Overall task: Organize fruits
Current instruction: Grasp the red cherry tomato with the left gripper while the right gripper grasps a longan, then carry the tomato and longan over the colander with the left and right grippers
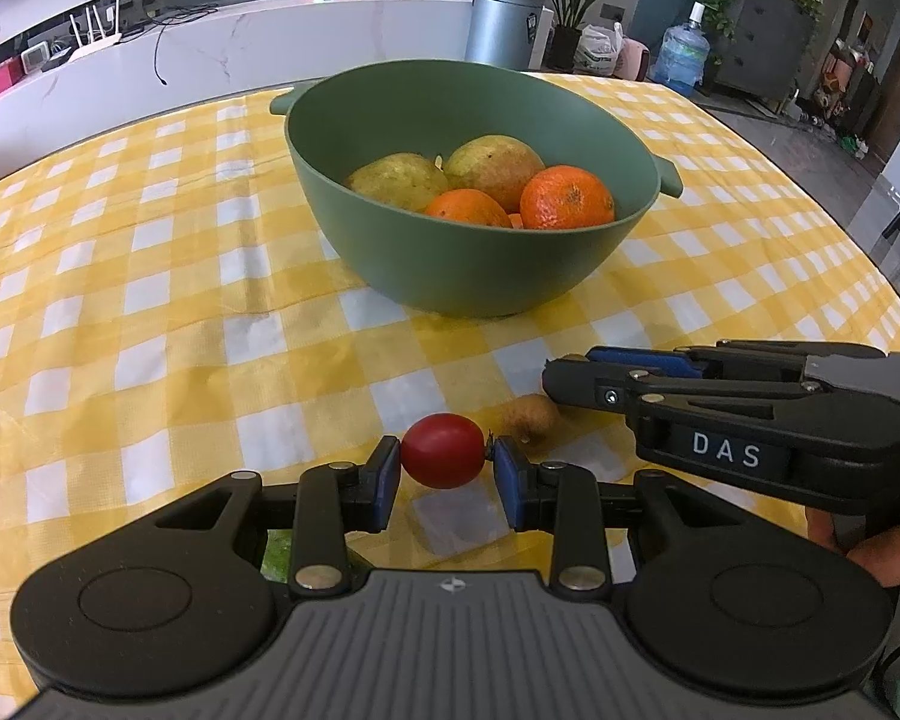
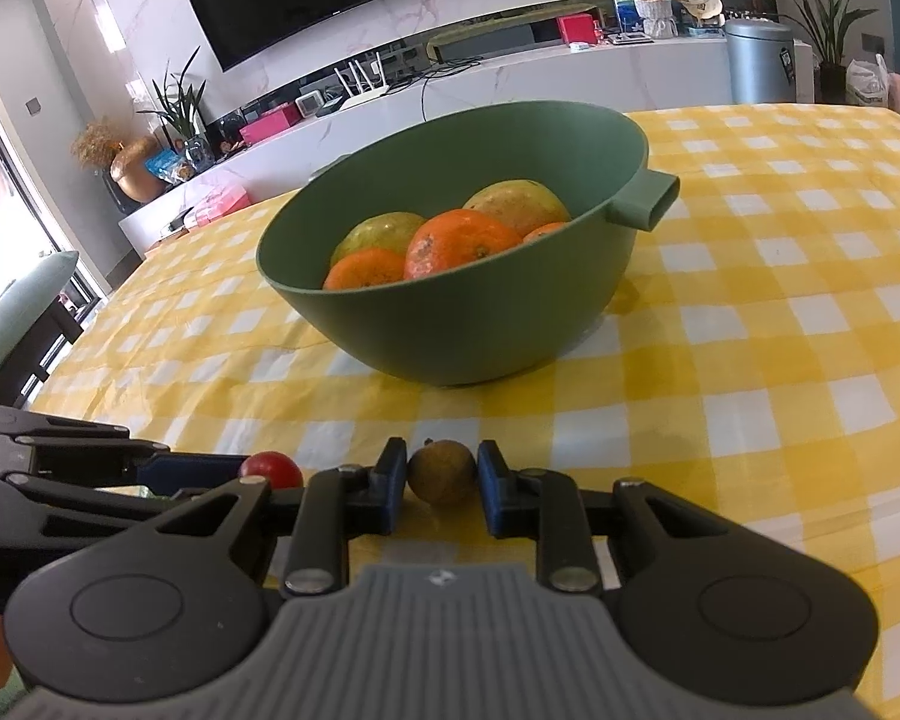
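Observation:
My left gripper (image 1: 445, 457) is shut on a small red tomato (image 1: 443, 450), held just above the yellow checked tablecloth. The tomato also shows in the right wrist view (image 2: 272, 468). My right gripper (image 2: 441, 480) has its jaws around a small brown fruit (image 2: 441, 471) lying on the cloth; small gaps show beside it. That fruit shows in the left wrist view (image 1: 529, 417), partly hidden by the right gripper (image 1: 561, 375). A green bowl (image 1: 480, 264) (image 2: 480, 324) beyond both holds pears and oranges.
The table (image 1: 150, 300) carries a yellow and white checked cloth. Its right edge (image 1: 894, 276) drops off to the floor. A white counter, a grey bin and plants stand far behind. A green scrap lies under the left gripper.

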The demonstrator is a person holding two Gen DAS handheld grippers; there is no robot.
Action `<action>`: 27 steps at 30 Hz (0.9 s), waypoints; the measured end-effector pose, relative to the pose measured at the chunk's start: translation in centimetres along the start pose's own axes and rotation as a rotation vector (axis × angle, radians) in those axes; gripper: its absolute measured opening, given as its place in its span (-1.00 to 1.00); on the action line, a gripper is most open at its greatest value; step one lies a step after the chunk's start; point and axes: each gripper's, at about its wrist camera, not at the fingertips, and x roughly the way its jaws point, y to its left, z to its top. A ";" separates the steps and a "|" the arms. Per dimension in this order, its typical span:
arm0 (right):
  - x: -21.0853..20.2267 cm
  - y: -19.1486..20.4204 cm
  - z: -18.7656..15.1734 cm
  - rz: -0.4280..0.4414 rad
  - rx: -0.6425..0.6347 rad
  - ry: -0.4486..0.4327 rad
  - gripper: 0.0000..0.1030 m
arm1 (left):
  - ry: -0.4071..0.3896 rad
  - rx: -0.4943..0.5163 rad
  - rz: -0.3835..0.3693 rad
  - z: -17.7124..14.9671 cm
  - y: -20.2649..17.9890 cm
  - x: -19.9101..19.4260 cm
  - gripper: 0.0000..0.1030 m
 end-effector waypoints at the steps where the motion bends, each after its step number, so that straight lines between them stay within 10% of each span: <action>1: -0.1 0.0 0.0 0.003 -0.001 -0.002 -0.58 | -0.004 -0.003 0.002 0.0 0.1 -0.1 -0.27; 27: -8.0 2.2 2.7 0.012 -0.174 -0.205 -0.59 | -0.239 0.014 -0.024 5.0 -1.6 -5.6 -0.27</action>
